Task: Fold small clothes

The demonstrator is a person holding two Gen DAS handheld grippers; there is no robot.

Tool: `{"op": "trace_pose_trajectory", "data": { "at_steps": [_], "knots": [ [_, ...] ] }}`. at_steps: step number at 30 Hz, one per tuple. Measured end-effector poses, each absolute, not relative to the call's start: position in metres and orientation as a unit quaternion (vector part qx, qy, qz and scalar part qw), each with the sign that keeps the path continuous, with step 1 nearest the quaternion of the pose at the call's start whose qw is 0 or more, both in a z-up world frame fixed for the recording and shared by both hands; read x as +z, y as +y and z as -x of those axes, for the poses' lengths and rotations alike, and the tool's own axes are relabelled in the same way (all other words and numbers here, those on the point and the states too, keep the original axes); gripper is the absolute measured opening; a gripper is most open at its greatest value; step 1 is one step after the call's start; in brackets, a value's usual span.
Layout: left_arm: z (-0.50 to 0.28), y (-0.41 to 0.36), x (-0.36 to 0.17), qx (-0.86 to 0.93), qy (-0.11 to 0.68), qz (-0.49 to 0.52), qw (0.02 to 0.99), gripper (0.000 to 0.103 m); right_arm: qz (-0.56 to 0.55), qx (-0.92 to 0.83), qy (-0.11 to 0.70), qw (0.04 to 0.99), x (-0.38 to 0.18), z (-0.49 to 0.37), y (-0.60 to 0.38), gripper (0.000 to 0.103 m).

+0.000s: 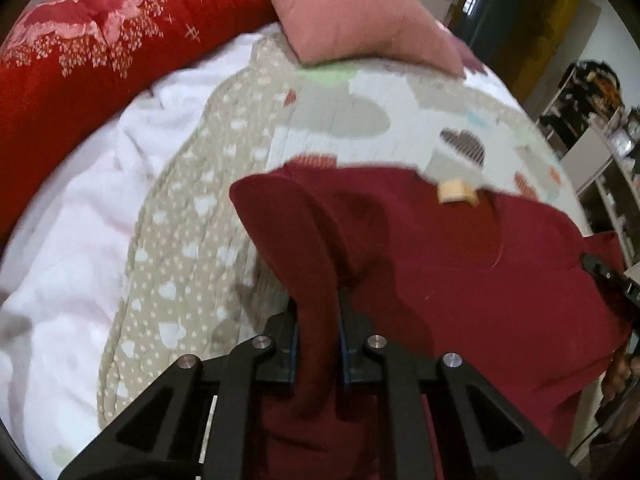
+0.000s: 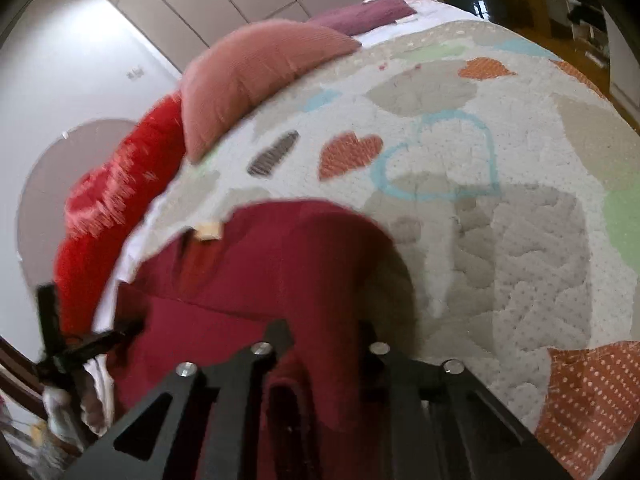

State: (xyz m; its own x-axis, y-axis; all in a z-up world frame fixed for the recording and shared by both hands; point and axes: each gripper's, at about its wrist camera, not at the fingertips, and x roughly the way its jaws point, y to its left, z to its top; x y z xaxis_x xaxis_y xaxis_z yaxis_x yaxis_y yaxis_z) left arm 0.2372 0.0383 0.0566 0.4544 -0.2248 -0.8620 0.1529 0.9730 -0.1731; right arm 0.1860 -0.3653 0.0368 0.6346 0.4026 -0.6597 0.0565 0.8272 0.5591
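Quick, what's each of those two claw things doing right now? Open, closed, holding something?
Left gripper: closed on a fold of the dark red garment.
Right gripper: closed on the same garment, gripping another bunched edge.

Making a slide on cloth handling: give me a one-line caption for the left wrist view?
Left tool pinches a fold of the dark red garment over a heart-patterned quilt.
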Motion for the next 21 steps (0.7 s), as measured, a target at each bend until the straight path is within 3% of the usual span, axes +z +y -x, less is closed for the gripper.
{"op": "trace_pose_trajectory", "data": {
  "at_steps": [8,15,19,21],
  "knots": [
    [-0.278,0.015,0.073,-0.107,0.498,0.022,0.86,0.013,-0.263,0.095,0.355,0.892,0.101,-0.203,-0.379,0.011],
    [-0.272,0.034,0.051,-0.093,0.504,0.02,0.858,0.015,-0.278,0.062,0.406,0.868,0.055,-0.217,-0.391,0.012],
    [-0.265,0.047,0.055,-0.078,0.495,0.026,0.865,0.02,-0.299,0.034,0.415,0.858,0.031,-0.208,-0.399,0.04],
    [-0.258,0.053,0.056,-0.068,0.492,0.021,0.868,0.024,-0.305,0.022,0.41,0.859,0.03,-0.2,-0.406,0.046]
  ]
}}
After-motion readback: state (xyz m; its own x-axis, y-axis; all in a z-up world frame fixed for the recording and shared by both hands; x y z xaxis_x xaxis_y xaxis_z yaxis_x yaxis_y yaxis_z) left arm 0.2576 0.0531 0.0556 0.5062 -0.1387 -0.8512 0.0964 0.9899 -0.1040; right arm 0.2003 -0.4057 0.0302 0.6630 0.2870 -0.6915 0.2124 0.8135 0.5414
